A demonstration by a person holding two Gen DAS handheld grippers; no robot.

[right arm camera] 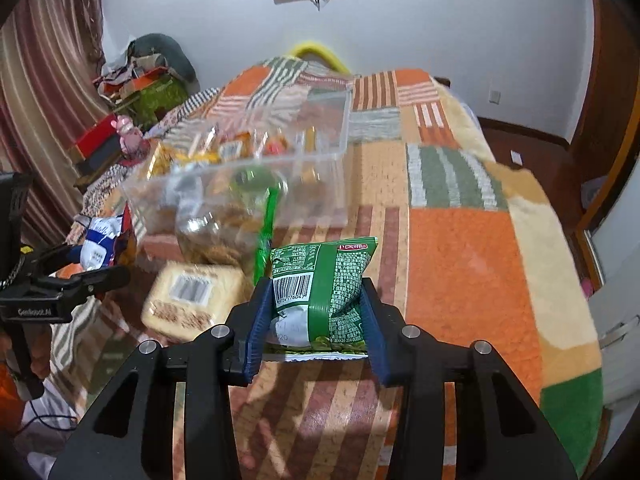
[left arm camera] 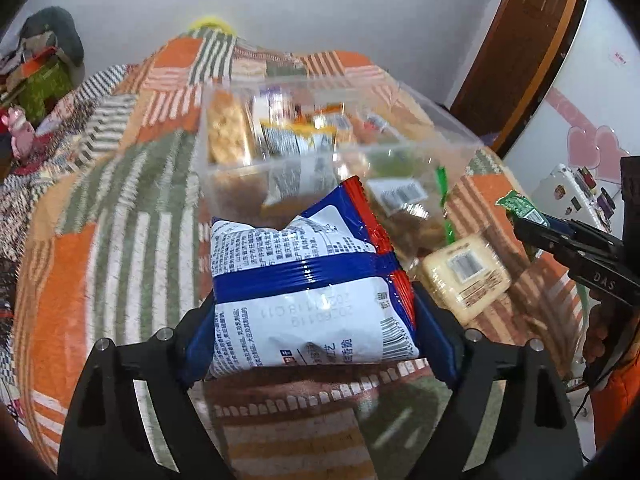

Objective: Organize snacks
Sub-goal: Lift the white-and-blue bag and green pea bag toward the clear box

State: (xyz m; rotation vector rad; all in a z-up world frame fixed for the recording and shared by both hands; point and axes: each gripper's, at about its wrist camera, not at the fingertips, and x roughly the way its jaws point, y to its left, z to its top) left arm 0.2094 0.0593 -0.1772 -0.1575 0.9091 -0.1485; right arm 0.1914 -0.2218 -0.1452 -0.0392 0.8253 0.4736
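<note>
A blue-and-white snack packet [left arm camera: 308,284] with a red end seam sits crosswise between the blue pads of the left gripper [left arm camera: 316,320], lifted clear of the patchwork blanket [left arm camera: 120,220] and pointing toward the clear plastic bin [left arm camera: 224,176] just ahead; the jaws stand wide because the packet is wide, and the pads press on its two ends. The right gripper [right arm camera: 316,316] is clamped narrow on a green snack packet [right arm camera: 324,284], pinching its waist so the foil puckers, also held above the blanket and short of the bin. So the step in hand looks like carrying: both packets are picked up and neither is in the bin yet. The bin already holds several small wrapped snacks, among them a pale cracker pack [left arm camera: 228,128]. Just in front of it lie a clear bag of brown snacks with a green strip [right arm camera: 224,232] and a flat cake in clear wrap [right arm camera: 192,300], still loose on the blanket. The next move calls for bringing each packet over the bin's rim before letting go, one hand at a time so the grippers do not meet. The blue packet shows dense Chinese print, a barcode and a stamped date code too reversed to read surely; the green one bears a barcode and a small red logo I cannot read. "DAS" and "Cenlobot.AI" appear on the gripper bodies.
</note>
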